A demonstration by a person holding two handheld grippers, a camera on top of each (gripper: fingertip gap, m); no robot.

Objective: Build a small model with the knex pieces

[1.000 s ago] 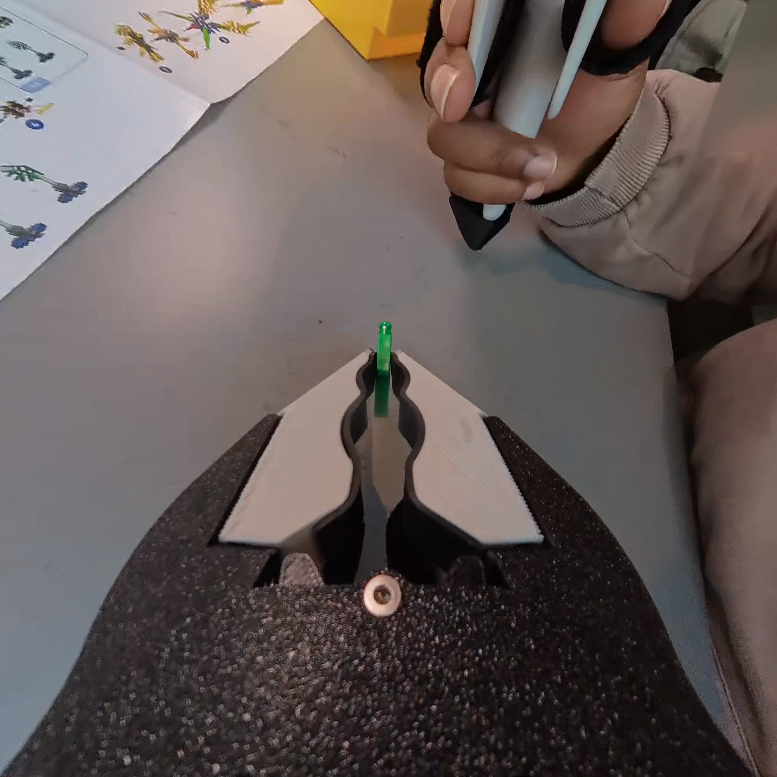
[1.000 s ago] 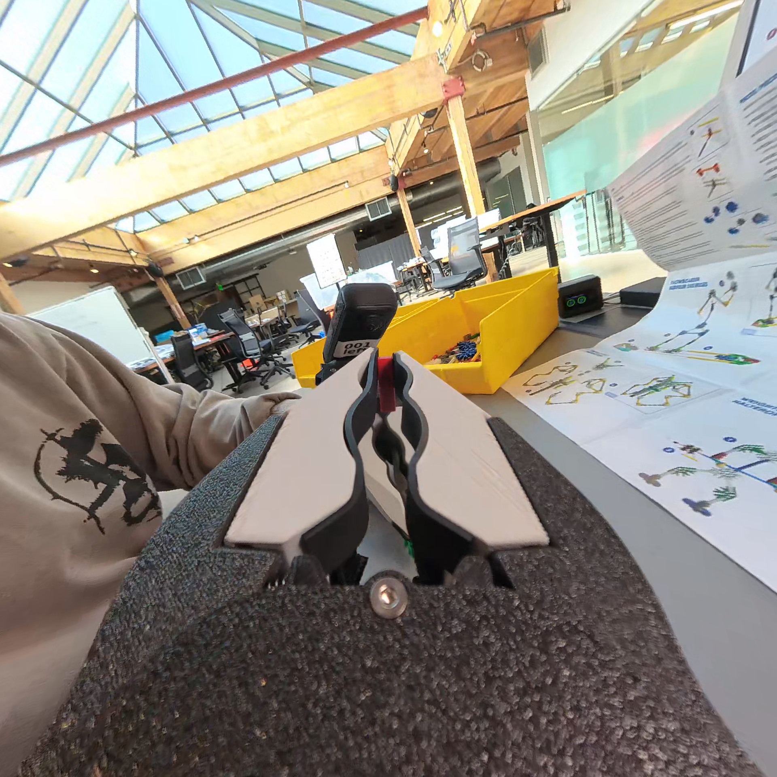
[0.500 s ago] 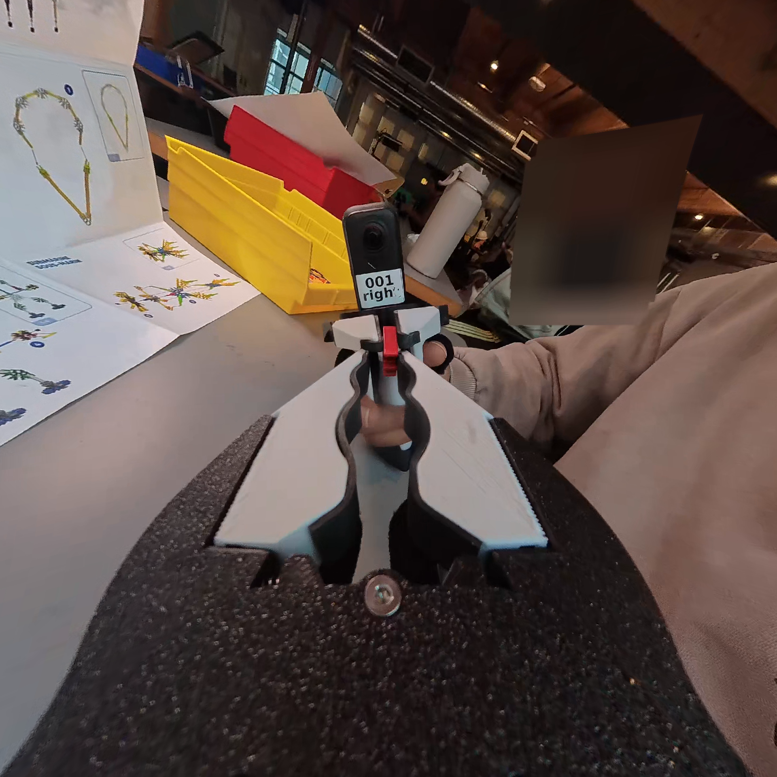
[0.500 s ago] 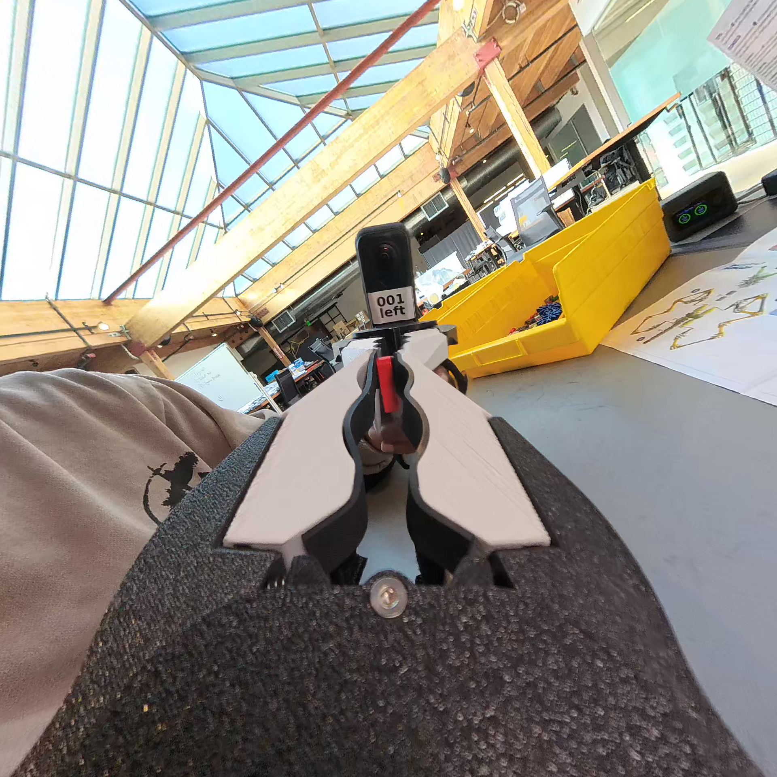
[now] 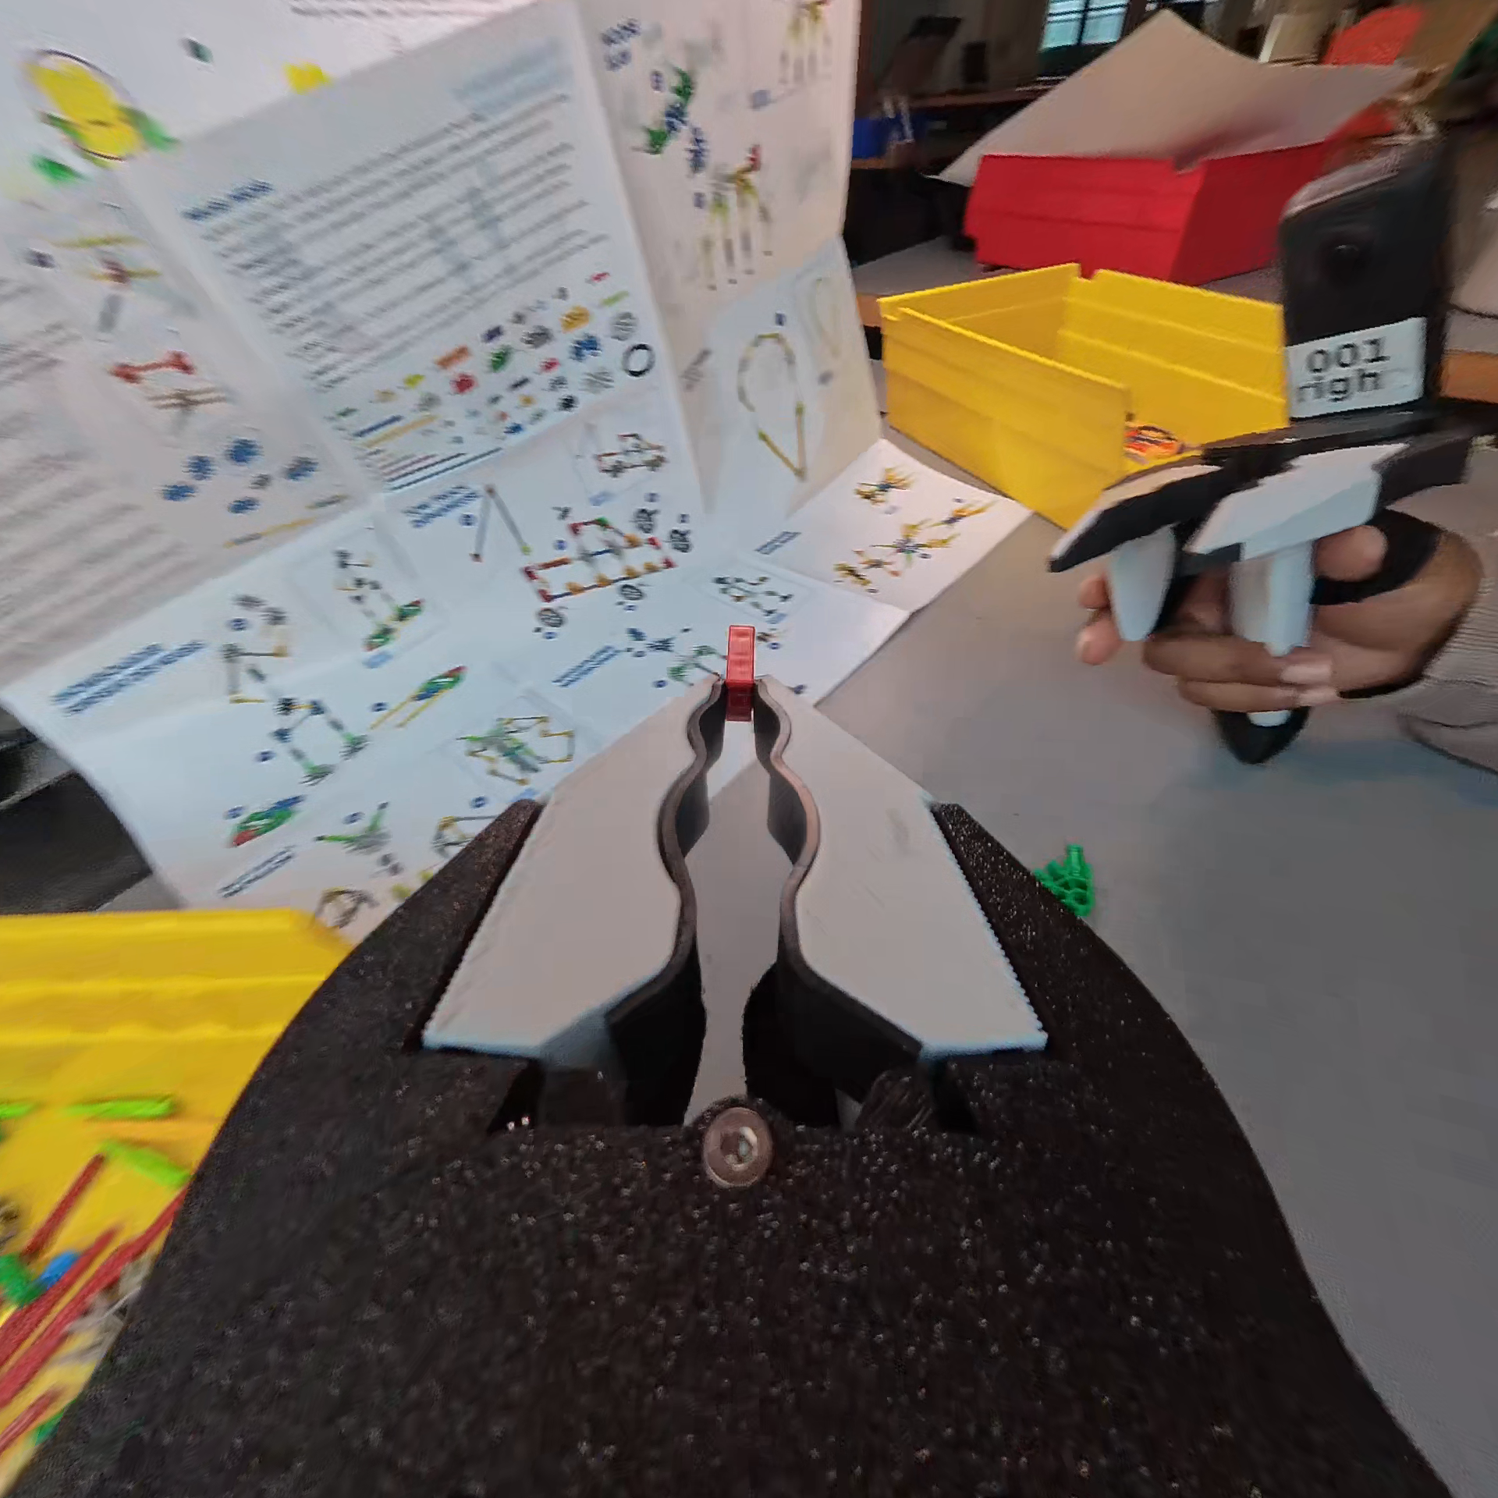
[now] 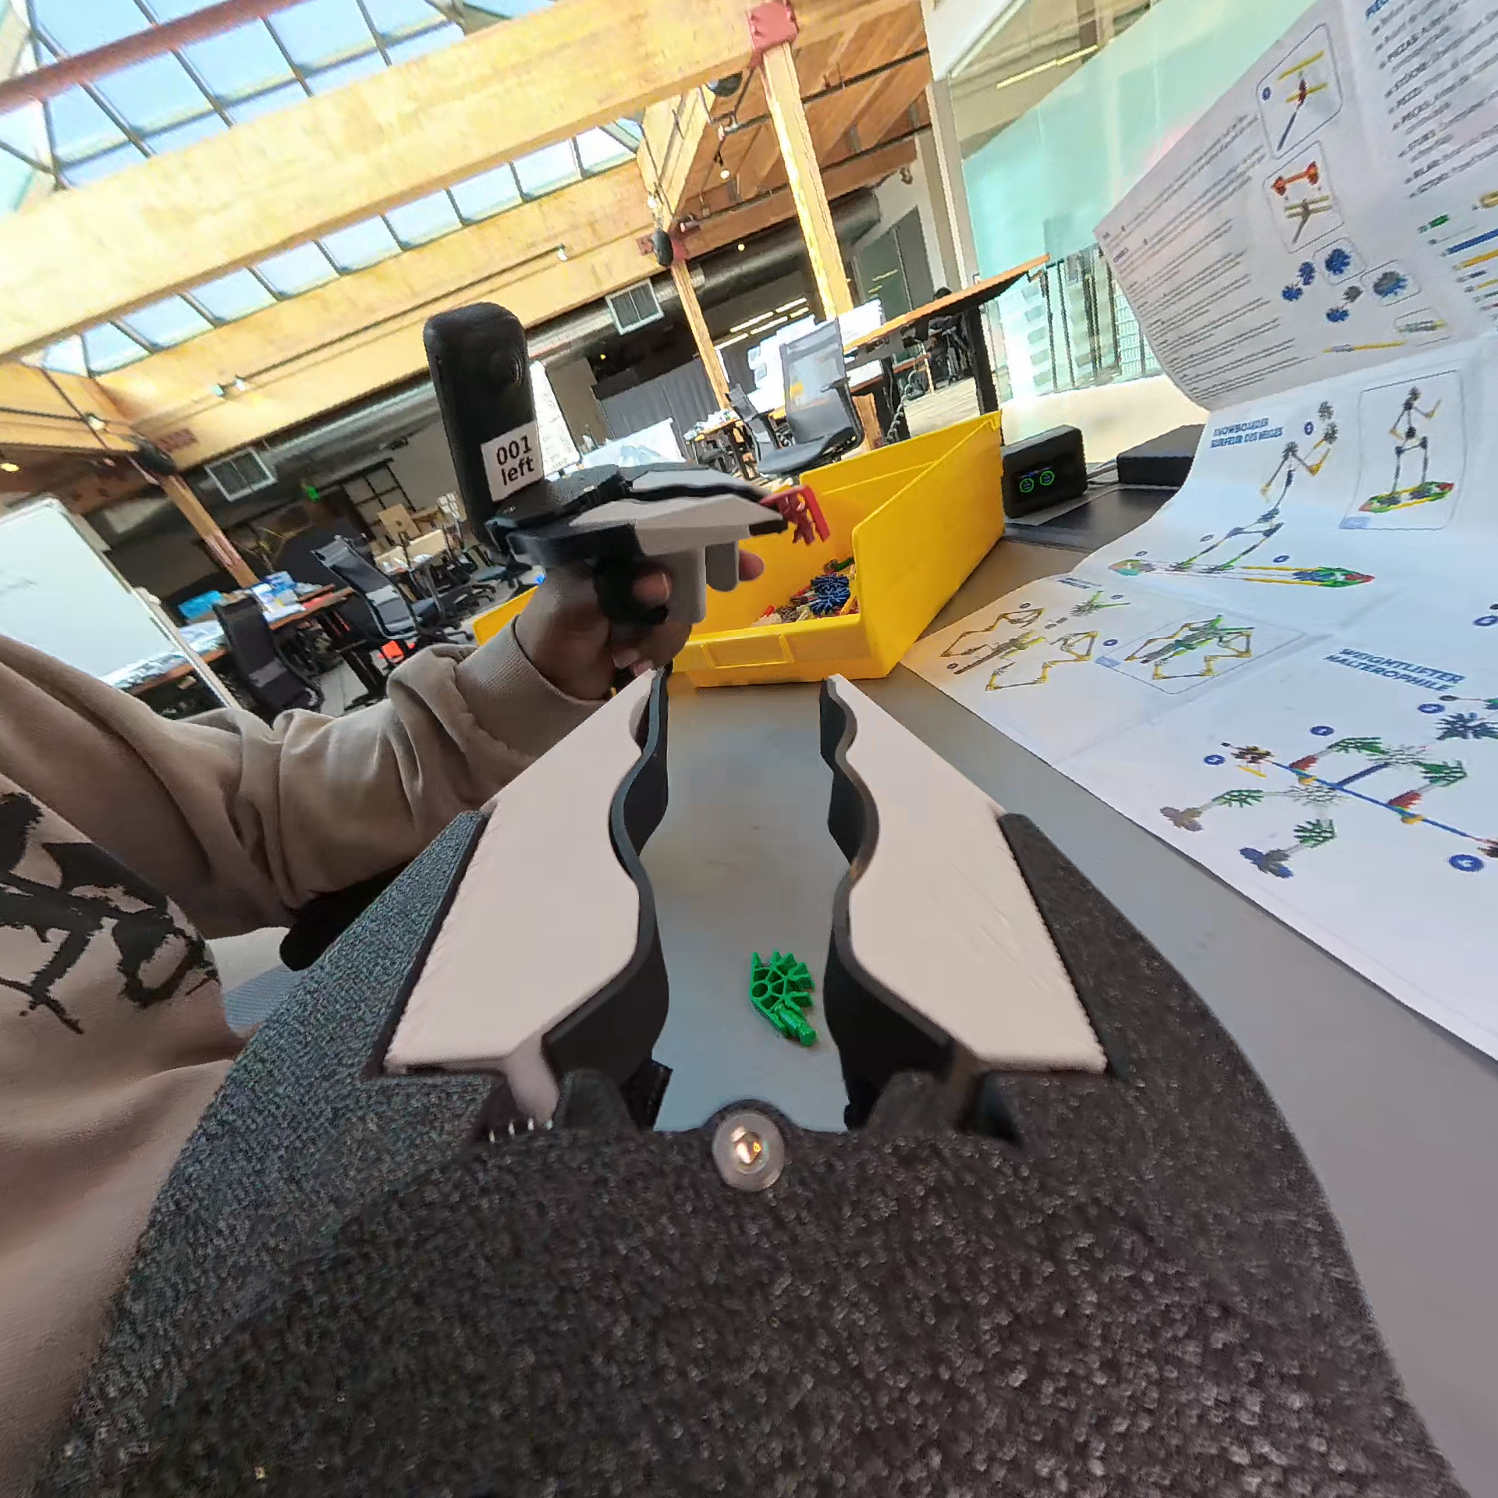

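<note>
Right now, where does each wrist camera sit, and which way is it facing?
Left wrist view: sits behind the left gripper, shut on a red connector piece, facing the propped instruction sheet; the right gripper and the hand holding it show at right.
Right wrist view: sits behind the open right gripper, looking along the grey table over a green connector piece toward a yellow bin; a beige sleeve shows at left.
Shared: the instruction sheet, green piece, red piece, each other's gripper.
</note>
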